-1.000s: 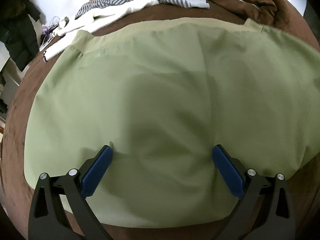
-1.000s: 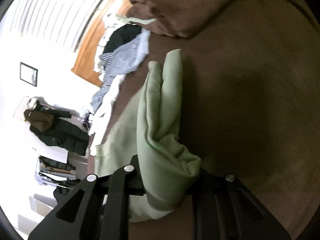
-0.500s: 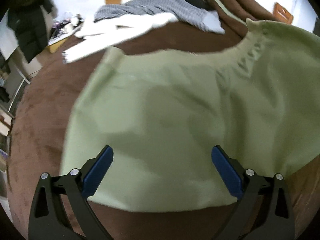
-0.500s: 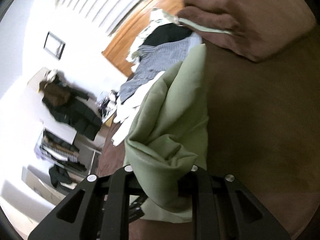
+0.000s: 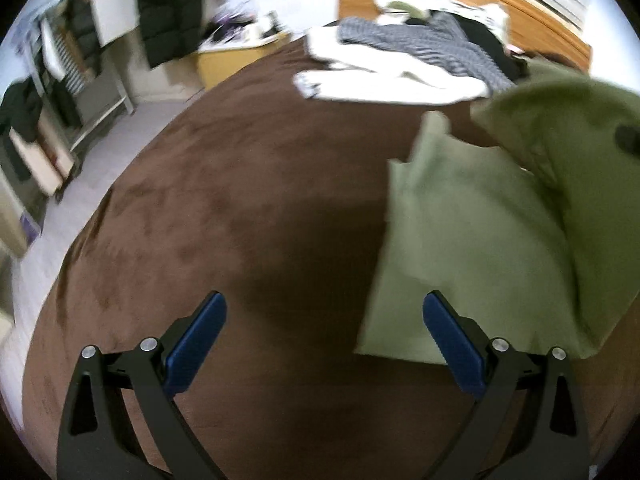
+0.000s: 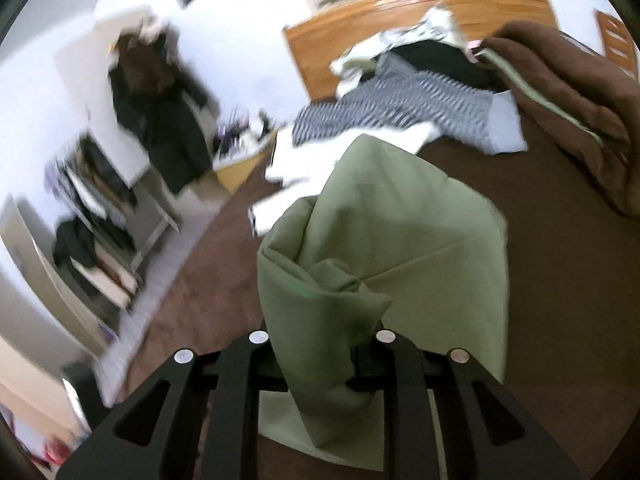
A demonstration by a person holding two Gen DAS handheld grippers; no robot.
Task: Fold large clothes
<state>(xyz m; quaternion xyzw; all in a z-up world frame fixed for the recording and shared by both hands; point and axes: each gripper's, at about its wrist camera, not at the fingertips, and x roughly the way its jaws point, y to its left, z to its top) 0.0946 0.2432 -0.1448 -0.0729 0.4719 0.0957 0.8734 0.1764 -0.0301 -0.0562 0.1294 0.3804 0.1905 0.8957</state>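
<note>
right hand-held gripper (image 6: 320, 354): clenched on a bunched edge of the green garment (image 6: 396, 248), cloth pinched between the jaws and lifted.
left hand-held gripper (image 5: 322, 344): released, jaws wide, nothing between them, over bare bed cover (image 5: 240, 208).
garment location: on the brown bed, partly doubled over; in the left view it lies right of the gripper, its near edge by the right finger.
long axis: runs away from the camera toward the clothes pile (image 5: 404, 60).
nearer hand: right, already holding.
next move (judgement): left must go right to catch the free edge.
</note>
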